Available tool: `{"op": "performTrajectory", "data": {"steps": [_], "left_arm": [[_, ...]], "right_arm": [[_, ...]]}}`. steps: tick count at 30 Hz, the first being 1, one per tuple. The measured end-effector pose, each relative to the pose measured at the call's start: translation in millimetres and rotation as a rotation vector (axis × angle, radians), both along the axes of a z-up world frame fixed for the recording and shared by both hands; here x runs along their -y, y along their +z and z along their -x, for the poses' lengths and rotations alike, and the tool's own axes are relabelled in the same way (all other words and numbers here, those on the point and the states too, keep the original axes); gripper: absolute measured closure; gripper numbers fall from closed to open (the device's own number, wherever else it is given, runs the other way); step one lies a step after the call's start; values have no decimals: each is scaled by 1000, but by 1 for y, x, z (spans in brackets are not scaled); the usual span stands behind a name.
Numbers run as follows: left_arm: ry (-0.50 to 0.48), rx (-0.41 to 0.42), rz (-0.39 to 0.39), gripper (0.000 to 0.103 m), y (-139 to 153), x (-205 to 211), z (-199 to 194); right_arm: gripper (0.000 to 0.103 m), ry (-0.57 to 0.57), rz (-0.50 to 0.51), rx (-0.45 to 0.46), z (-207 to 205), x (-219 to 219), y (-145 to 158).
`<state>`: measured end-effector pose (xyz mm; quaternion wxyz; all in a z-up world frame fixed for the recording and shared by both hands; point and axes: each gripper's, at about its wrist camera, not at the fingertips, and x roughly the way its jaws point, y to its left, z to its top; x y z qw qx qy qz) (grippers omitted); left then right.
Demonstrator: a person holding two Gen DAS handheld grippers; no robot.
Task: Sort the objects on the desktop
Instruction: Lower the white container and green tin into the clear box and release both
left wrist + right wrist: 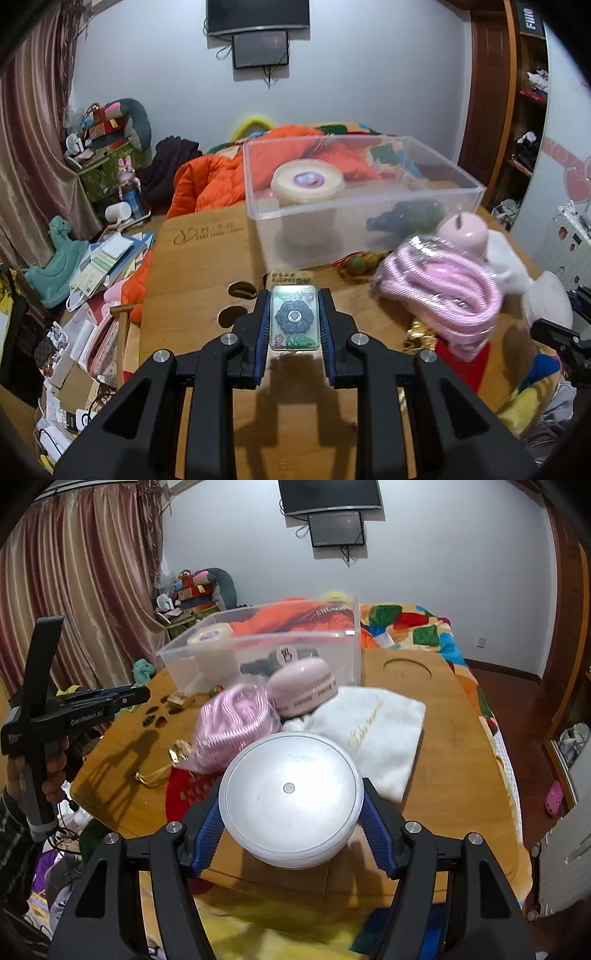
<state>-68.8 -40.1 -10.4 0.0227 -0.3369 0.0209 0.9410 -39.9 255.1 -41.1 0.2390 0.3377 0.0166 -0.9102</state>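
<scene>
My left gripper (294, 297) is shut on a small clear rectangular block (294, 321) with a blue flower pattern, held a little above the wooden table (199, 266). From the right wrist view, the left gripper (136, 694) shows at the left with a hand (51, 768) on its handle. My right gripper (291, 797) is shut on a round silver-white tub (288, 771), its blue pads pressed against both sides. A clear plastic bin (362, 201) (258, 637) stands beyond both grippers, holding a cream lidded tub (306, 184) and a dark object (402, 218).
On the table lie a bag of pink coiled cord (443, 291) (232, 727), a pink round case (303, 694), a white pouch (369, 731) and a red item (181, 786). An orange quilt (210, 184) lies behind; papers clutter the floor at the left.
</scene>
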Motion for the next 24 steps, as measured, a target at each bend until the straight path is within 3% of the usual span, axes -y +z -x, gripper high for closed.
{"op": "performTrajectory", "data": {"steps": [13,24], "left_arm": [[-21,-97,-32,79,34,-11,-11],[-29,-138,-21,79,60,-21,7]], "right_arm": [[39,37,-16,-106,17,6,43],[39,78,-12,-170,47,13,83]]}}
